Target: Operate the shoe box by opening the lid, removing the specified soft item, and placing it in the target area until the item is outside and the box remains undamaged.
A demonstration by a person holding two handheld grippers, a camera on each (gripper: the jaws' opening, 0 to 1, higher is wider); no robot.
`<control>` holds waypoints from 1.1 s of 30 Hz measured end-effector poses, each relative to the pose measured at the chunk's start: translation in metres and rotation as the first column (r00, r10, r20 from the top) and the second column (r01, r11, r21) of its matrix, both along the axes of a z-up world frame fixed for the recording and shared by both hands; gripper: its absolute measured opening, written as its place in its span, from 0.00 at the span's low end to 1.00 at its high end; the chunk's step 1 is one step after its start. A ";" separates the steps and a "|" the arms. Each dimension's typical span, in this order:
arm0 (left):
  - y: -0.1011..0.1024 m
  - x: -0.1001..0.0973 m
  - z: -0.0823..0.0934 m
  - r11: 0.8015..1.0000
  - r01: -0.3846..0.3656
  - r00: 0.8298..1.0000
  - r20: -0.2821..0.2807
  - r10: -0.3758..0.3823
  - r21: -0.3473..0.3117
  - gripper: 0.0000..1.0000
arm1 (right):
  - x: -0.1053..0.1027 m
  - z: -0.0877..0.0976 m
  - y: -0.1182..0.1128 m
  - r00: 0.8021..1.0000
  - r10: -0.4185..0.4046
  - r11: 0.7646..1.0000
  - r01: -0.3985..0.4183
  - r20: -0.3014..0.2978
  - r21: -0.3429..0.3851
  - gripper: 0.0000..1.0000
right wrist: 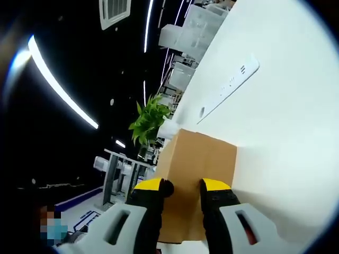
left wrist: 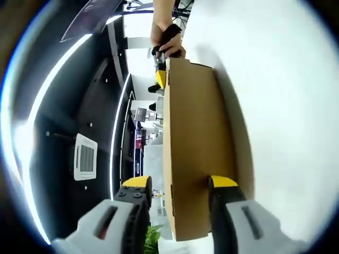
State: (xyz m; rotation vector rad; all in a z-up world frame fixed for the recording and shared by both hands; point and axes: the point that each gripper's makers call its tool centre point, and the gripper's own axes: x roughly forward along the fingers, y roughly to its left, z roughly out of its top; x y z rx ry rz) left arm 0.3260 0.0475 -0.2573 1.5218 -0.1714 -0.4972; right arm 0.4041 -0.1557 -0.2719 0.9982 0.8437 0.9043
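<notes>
You have the brown cardboard shoe box [left wrist: 198, 148] lying on the white desk [left wrist: 286, 106], and both views are rolled so the desk stands along the right side. In the left gripper view, your left gripper [left wrist: 180, 188] stands with its yellow-tipped jaws wide apart, straddling the near end of the box; one tip sits against the box's broad face, the other hangs free beside the edge. It grips nothing firmly that I can see.

At the far end of the box, a hand [left wrist: 167, 39] holds your other gripper against the cardboard. In the right gripper view, your right gripper [right wrist: 183, 185] has its jaws drawn fairly close together, the tips at the box's end face [right wrist: 198, 159]. Whether they pinch a lid edge or merely rest against the card, I cannot tell.

My judgement: you are at the lid-opening step, steadying the box at both ends. The lid looks closed, and the soft item is hidden, presumably inside. Next, you need to find the lid's lip, hold the base down with one gripper, and lift gently with the other so the cardboard does not crease or tear. A white power strip [right wrist: 228, 84] lies further along the desk; a green plant [right wrist: 149, 120] stands beyond its edge.
</notes>
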 end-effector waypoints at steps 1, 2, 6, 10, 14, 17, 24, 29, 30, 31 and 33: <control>0.000 0.000 0.001 1.000 0.001 1.000 0.000 -0.001 0.003 0.44 | -0.001 0.000 0.001 1.000 0.001 1.000 -0.001 -0.005 0.003 0.27; 0.000 0.000 0.001 1.000 0.002 1.000 0.001 -0.002 0.003 0.44 | -0.002 0.000 0.001 1.000 0.001 1.000 -0.001 -0.007 0.004 0.27; 0.000 -0.001 0.000 1.000 0.009 1.000 0.000 -0.009 0.010 0.42 | -0.005 0.001 0.003 1.000 0.000 1.000 0.000 -0.001 -0.005 0.27; -0.001 -0.003 -0.004 0.999 0.020 1.000 0.000 -0.020 0.036 0.38 | -0.007 0.001 0.004 1.000 -0.005 1.000 0.005 0.002 0.000 0.27; -0.001 -0.003 -0.003 0.999 0.019 1.000 0.007 -0.020 0.038 0.38 | -0.008 0.002 0.005 1.000 -0.002 1.000 0.002 0.011 -0.001 0.27; -0.002 -0.002 -0.003 0.999 0.014 1.000 -0.003 -0.014 0.033 0.36 | -0.008 0.002 0.006 1.000 -0.004 1.000 0.004 0.011 0.001 0.27; -0.003 -0.002 -0.009 0.995 0.040 0.999 -0.007 -0.039 0.089 0.29 | -0.004 0.001 0.002 1.000 -0.002 1.000 0.002 0.012 0.003 0.27; -0.004 -0.002 -0.009 0.997 0.043 0.999 -0.005 -0.043 0.059 0.29 | -0.007 0.001 0.004 1.000 -0.006 1.000 0.006 0.012 0.015 0.27; -0.004 -0.002 -0.009 0.998 0.043 0.999 -0.004 -0.043 0.051 0.29 | -0.008 0.001 0.005 1.000 -0.010 1.000 0.010 0.010 0.018 0.27; -0.004 -0.002 -0.009 0.998 0.044 0.999 -0.002 -0.044 0.050 0.29 | -0.008 0.002 0.005 1.000 -0.014 1.000 0.014 0.009 0.019 0.27; -0.004 -0.003 -0.009 0.998 0.047 0.999 -0.003 -0.047 0.036 0.29 | -0.006 0.001 0.003 1.000 -0.018 1.000 0.018 0.008 0.018 0.27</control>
